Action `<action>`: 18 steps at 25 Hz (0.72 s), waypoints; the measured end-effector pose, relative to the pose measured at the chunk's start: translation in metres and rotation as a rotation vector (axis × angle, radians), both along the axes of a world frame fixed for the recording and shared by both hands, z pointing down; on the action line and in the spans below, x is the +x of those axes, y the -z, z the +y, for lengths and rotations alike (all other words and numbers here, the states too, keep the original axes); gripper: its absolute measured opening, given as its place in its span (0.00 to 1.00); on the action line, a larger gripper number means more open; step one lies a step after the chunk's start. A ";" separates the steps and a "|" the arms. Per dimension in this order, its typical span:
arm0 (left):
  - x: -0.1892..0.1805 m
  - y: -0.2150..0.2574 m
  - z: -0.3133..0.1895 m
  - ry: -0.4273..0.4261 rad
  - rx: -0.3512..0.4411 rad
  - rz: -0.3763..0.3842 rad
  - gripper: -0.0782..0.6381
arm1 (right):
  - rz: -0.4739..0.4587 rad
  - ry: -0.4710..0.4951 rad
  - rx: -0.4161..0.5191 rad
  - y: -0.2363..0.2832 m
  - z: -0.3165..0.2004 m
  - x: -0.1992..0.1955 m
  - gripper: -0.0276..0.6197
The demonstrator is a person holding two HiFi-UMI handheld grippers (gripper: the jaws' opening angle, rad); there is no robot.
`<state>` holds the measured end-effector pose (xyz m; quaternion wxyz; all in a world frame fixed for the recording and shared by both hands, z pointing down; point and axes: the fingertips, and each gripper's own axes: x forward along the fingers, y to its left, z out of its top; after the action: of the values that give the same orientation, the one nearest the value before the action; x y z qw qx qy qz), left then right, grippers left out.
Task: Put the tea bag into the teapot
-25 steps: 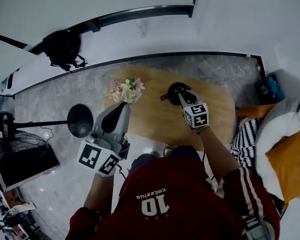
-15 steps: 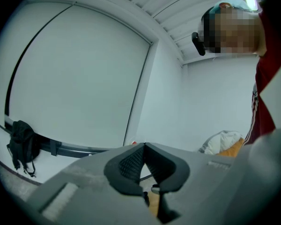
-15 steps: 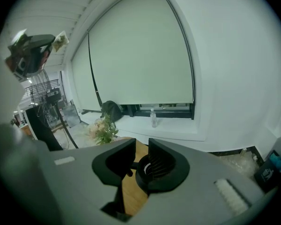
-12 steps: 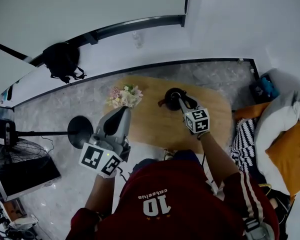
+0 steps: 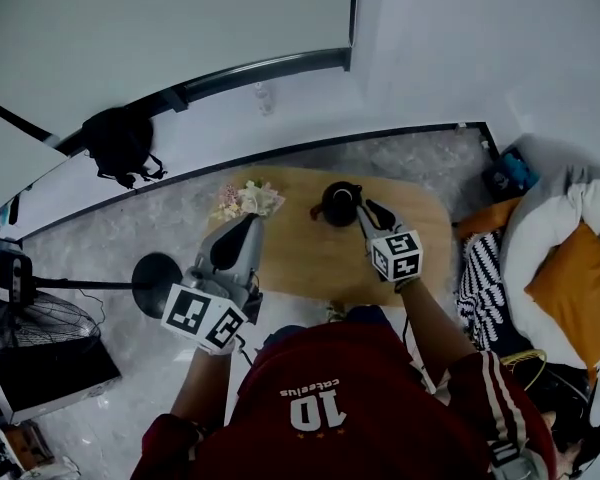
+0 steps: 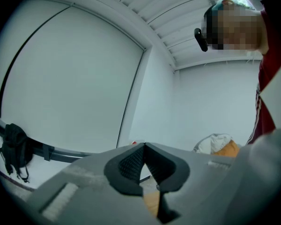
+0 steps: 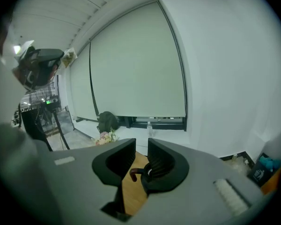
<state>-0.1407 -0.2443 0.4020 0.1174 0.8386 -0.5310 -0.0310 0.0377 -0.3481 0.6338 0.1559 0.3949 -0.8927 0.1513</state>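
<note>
The left gripper (image 6: 144, 148) has its jaws pressed together at the tips with nothing between them. The right gripper (image 7: 141, 150) has its jaws a narrow gap apart and also empty; through that gap shows the curved handle of the dark teapot (image 5: 338, 203).

The teapot stands upright near the far edge of the oval wooden table (image 5: 310, 260), just beyond the right gripper's tips. The left gripper hangs near a small bunch of pale flowers (image 5: 248, 199) at the table's left end, well apart from the pot.

No view shows the tea bag, neither in a jaw nor on the wood. The chief risk, on this evidence, is a reach toward the pot with nothing to put in it; the bag would first have to be found and picked up. A second hazard is the right gripper's closeness to the pot, where a careless push could shove or tip it.

Whether the teapot is lidded, or holds anything, cannot be made out, and any vase under the flowers is hidden.
</note>
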 end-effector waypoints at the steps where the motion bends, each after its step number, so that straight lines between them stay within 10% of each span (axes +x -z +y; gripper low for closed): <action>1: 0.000 0.003 0.004 -0.005 0.006 0.003 0.11 | -0.001 -0.003 0.011 0.006 0.007 0.000 0.15; 18: -0.008 0.031 0.078 -0.068 0.051 0.021 0.11 | -0.063 -0.078 0.160 0.128 0.118 0.006 0.15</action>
<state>-0.1486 -0.1663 0.3707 0.1025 0.8585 -0.5000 -0.0493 0.0438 -0.2298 0.5053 0.0897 0.4355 -0.8903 0.0981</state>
